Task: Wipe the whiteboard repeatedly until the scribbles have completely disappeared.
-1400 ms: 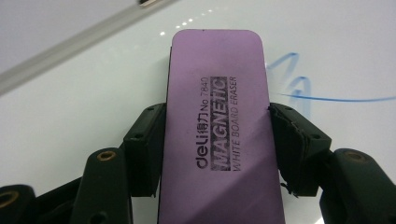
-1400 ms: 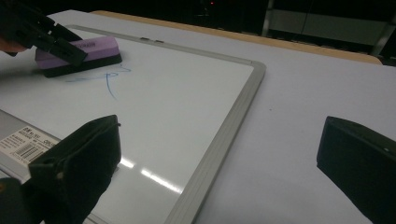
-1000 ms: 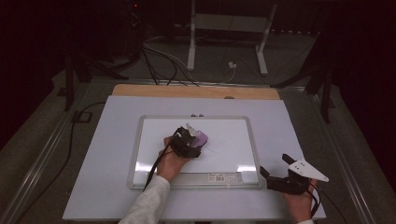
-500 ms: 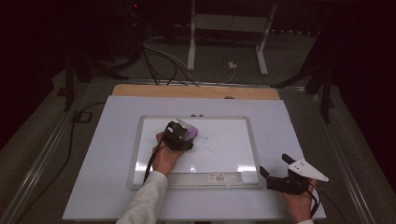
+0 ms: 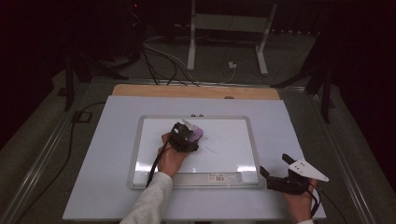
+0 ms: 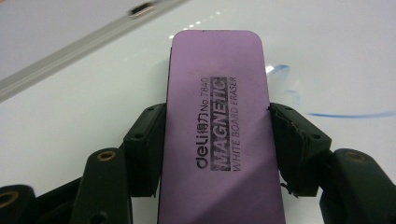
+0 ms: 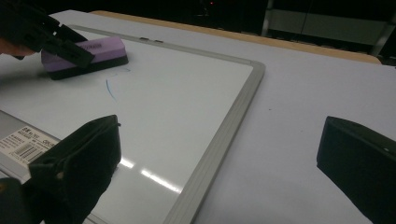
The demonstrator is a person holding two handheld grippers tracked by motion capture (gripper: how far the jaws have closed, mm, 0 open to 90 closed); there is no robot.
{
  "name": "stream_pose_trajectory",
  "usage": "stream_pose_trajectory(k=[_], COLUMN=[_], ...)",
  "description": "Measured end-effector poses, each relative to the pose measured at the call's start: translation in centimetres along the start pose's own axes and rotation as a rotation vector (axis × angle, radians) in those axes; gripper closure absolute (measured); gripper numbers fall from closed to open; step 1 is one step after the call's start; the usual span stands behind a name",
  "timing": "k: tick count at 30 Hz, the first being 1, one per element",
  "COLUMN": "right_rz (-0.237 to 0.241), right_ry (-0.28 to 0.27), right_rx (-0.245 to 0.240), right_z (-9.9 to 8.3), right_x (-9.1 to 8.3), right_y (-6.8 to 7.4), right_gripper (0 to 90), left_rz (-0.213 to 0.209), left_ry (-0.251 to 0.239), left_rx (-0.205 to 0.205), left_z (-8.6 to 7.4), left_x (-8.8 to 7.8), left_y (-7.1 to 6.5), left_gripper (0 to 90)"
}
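Observation:
A purple magnetic whiteboard eraser (image 5: 196,134) lies flat on the whiteboard (image 5: 229,144), left of its middle. My left gripper (image 5: 186,136) is shut on it, one jaw on each long side. In the left gripper view the eraser (image 6: 217,130) shows its printed top between the fingers (image 6: 147,140), and thin blue marker strokes (image 6: 345,115) run just right of it. My right gripper (image 5: 276,165) rests open by the board's near right corner. In the right gripper view its jaws (image 7: 219,135) stand wide apart with nothing between them, and the eraser (image 7: 93,49) is at the far left.
The board lies on a white table top (image 5: 299,135) with a wooden strip (image 5: 196,91) along the far edge. A barcode label (image 5: 223,177) sits on the board's near frame. Cables (image 5: 159,51) and a metal stand (image 5: 229,28) are on the floor behind.
The left gripper slid the eraser left and away over the board, then a little back to the right. The right gripper has stayed put.

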State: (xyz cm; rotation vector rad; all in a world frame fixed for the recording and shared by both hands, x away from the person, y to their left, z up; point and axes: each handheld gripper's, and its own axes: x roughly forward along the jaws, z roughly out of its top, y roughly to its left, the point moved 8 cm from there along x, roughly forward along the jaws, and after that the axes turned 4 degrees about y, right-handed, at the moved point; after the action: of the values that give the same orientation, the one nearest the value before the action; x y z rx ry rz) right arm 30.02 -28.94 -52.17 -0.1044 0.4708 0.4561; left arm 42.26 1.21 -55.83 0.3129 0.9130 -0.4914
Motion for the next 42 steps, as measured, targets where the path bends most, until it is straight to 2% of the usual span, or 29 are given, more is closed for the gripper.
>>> stream_pose_trajectory(k=[2,3,5,7,9,11,14,17,20,22,24,26,31,33,35,37,40,42], right_rz=[0.001,0.001,0.003,0.004,0.004,0.004,0.002,0.001,0.001,0.001,0.002,0.003,0.004,0.003,0.002,0.002,0.0,0.001], right_ry=[0.0,0.001,0.004,0.004,0.003,0.004,0.003,0.001,0.002,0.001,0.002,0.004,0.005,0.004,0.003,0.003,0.002,0.001], right_rx=[-0.001,-0.002,-0.004,-0.006,-0.007,-0.007,-0.006,-0.003,-0.001,-0.002,-0.003,-0.003,-0.008,-0.007,-0.005,-0.004,-0.004,-0.003], right_z=[0.0,0.0,0.0,0.0,0.0,0.0,0.0,0.0,0.0,0.0,0.0,0.0,0.0,0.0,0.0,0.0,0.0,0.0], right_x=[0.0,0.0,0.1,0.2,0.2,0.2,0.1,0.0,0.0,0.0,0.1,0.1,0.2,0.2,0.1,0.1,0.0,0.0], right_y=[0.0,0.0,0.1,0.2,0.2,0.2,0.1,0.0,0.0,0.0,0.0,0.1,0.2,0.2,0.1,0.1,0.0,0.0], right_gripper=[0.2,0.2,0.2,0.2,0.2,0.2,0.2,0.2,0.2,0.2,0.2,0.2,0.2,0.2,0.2,0.2,0.2,0.2], left_rz=[-0.006,0.005,-0.021,-0.038,-0.076,-0.074,-0.081,-0.035,-0.006,-0.022,-0.024,-0.049,-0.116,-0.125,-0.128,-0.107,-0.058,-0.046], left_ry=[0.001,0.002,-0.002,-0.001,-0.005,-0.007,-0.004,0.005,0.019,0.02,0.019,0.02,0.009,0.006,0.009,0.01,0.016,0.018], left_rx=[-0.016,-0.007,-0.001,0.021,0.052,0.077,0.071,0.053,0.007,-0.035,-0.037,-0.027,0.053,0.08,0.077,0.073,0.037,0.007], left_z=[0.0,0.0,0.0,0.0,0.1,0.2,0.5,0.8,1.0,1.0,1.1,1.1,1.2,1.3,1.3,1.4,1.5,1.5], left_x=[0.0,0.0,0.0,-0.1,-0.1,-0.1,0.1,0.4,0.6,0.8,0.9,0.8,0.8,0.7,0.8,0.8,1.0,1.1], left_y=[0.1,-0.1,-0.8,-1.6,-2.9,-3.3,-2.9,-1.5,0.2,0.8,0.7,0.3,-2.4,-3.1,-3.0,-2.6,-1.2,-0.5], left_gripper=[41.8,41.8,41.8,41.8,41.8,41.8,41.8,41.8,41.8,41.8,41.8,41.8,41.8,41.8,41.8,41.8,41.8,41.8])
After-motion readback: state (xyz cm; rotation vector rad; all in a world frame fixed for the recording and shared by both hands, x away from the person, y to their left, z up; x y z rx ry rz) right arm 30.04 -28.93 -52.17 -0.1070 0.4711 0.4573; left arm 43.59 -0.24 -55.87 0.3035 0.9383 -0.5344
